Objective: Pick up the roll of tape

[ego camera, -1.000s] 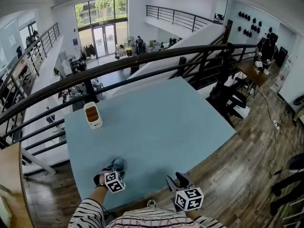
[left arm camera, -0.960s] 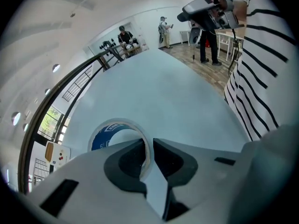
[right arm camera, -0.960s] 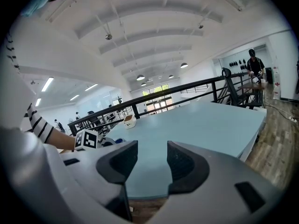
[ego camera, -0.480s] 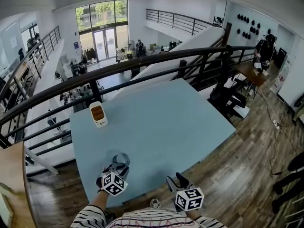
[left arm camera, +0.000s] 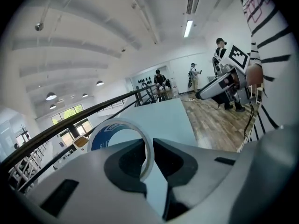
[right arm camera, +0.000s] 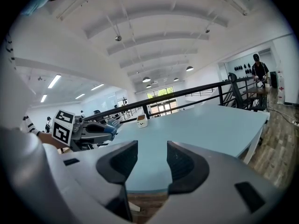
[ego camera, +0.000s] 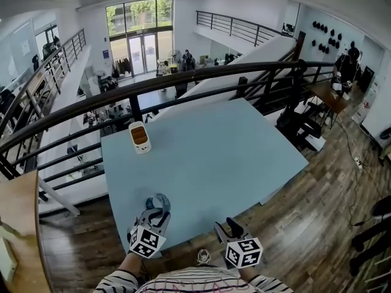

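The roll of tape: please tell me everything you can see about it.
The roll of tape is a thin ring, pale on its outside, with a blue printed inner core and an open centre. It stands on edge, its wall pinched between the jaws of the left gripper, apparently held above the light blue table, touching nothing else.
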Tool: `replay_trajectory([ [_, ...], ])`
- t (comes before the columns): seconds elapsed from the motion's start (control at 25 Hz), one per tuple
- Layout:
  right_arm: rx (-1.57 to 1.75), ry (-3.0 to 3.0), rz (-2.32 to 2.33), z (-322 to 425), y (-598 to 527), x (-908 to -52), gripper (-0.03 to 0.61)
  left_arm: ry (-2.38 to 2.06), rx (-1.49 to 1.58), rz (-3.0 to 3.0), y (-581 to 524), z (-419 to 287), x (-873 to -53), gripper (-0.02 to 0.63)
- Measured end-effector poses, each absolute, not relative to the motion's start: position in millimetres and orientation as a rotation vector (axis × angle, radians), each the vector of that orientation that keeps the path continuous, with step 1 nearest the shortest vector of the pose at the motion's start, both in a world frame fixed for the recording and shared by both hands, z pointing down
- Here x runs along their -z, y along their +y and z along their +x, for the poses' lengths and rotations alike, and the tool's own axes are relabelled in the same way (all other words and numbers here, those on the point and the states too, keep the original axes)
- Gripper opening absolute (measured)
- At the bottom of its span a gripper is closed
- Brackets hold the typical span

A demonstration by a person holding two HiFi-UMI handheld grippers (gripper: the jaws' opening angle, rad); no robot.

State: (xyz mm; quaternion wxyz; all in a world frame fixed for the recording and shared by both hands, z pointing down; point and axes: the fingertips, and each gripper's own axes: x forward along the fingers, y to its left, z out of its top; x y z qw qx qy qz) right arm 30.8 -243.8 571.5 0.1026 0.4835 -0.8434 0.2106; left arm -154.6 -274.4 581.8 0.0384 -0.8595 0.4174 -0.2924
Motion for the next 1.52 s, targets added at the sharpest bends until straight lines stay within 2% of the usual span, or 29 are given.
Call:
replay_trajectory([
  [0.36, -0.579, -2.511, 1.457, 5.3, -194.2, -553.7, 0.192, 1.380, 0.710, -2.692, -204.6, -177.3, -550.1, 0.069],
  [0.8, -0.532, -2.507, 1.556, -9.3, -137.3, -538.6, 0.189, 1.376, 0.618, -2.725, -133.1, -196.3, -537.5, 0.069],
  [1.2, -0.498, -2.479, 1.598, -18.7, -106.1, -547.0, 0.065, 1.319, 0.599, -2.760, -100.2, -198.7, -545.4, 0.069],
  [1.52, -0.467, -2.460, 1.587, -26.9, -90.0, -547.3, 0.031, 1.302, 0.601, -2.778, -83.4, -204.2, -547.5, 0.069],
])
